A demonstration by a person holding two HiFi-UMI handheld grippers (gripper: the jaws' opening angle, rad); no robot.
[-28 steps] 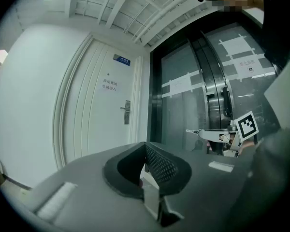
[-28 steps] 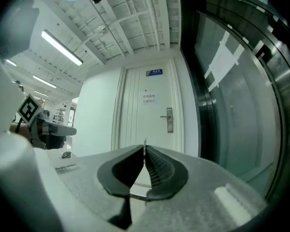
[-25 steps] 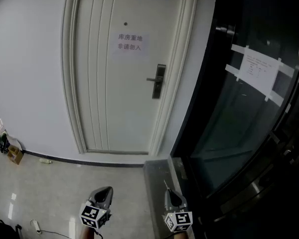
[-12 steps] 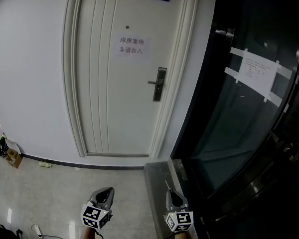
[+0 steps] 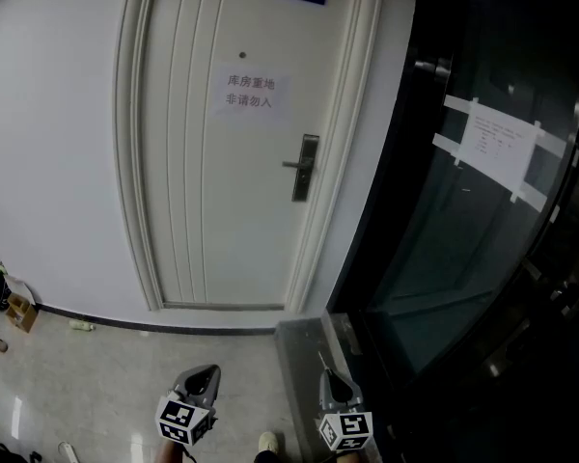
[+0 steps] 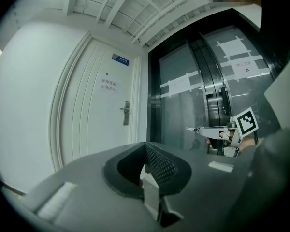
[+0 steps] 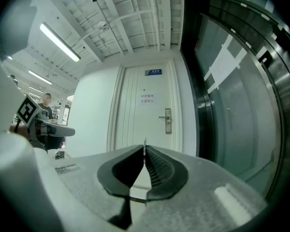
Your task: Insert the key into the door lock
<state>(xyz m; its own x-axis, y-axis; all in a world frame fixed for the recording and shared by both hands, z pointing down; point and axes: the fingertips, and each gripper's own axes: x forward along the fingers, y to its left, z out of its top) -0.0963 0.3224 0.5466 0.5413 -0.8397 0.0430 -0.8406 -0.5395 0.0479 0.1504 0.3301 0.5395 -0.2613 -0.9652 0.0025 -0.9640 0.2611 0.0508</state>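
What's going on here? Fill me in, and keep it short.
A person stands back from the white door with a gripper in each hand. The right gripper is shut on a key, whose thin blade pokes out past the fingers and points toward the lock. The left gripper is shut with nothing in it. The key has not yet reached the lock; open floor lies between them.

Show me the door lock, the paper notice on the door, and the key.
door lock (image 5: 306, 168), head view, middle of its metal plate.
paper notice (image 5: 248, 92), head view, centre of the sheet.
key (image 7: 145, 143), right gripper view, the blade's protruding tip.
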